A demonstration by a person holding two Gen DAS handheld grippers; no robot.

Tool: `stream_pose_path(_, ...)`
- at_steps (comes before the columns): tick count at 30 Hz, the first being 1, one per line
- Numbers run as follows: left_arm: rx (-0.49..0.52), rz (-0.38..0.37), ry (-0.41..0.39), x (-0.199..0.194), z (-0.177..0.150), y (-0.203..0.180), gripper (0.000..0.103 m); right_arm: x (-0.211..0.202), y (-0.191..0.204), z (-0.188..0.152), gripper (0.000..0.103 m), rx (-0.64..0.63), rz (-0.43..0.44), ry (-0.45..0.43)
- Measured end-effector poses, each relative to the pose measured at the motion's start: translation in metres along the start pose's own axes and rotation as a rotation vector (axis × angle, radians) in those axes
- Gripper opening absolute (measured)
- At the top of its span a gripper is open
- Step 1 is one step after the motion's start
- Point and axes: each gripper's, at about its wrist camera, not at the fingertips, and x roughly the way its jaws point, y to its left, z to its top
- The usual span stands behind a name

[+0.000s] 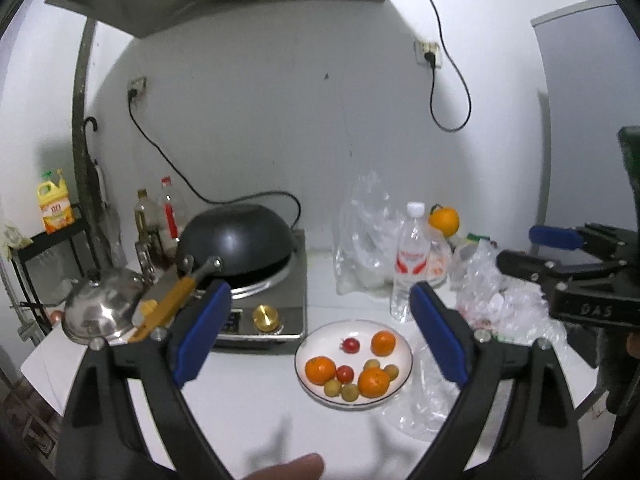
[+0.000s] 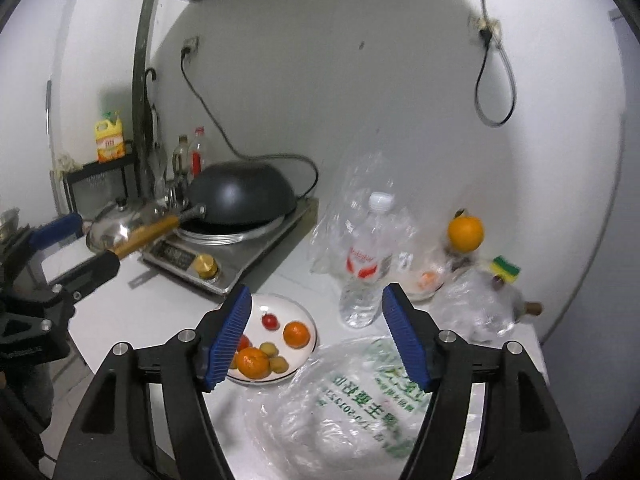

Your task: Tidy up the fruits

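Both grippers, L (image 1: 320, 340) & R (image 2: 318, 336), level above plate (image 1: 404, 376) w/ fruit, jaws wide apart, empty

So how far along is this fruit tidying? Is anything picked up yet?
Done, it seems: a white plate already holds three oranges, two small red fruits and some small yellow-green ones. In hand: nothing; the left gripper and right gripper are both open and empty above the counter. Possibly left: one orange sits apart near the wall, behind the water bottle, and a printed plastic bag lies beside the plate.
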Motion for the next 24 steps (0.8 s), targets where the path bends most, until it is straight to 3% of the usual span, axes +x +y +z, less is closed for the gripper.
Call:
stream_pose_path(12,0.0,0.015,-0.123,-0.057,0.034,-0.014,0.097,-0.079,-0.002,0.022,0.073,-0.015,-0.087,-0.157)
stream_pose_path(24,-0.005,0.05,-0.18,-0.1,0.047,-0.012,0.097,-0.118,0.007,0.024,0.077,-0.017,-0.101,-0.21)
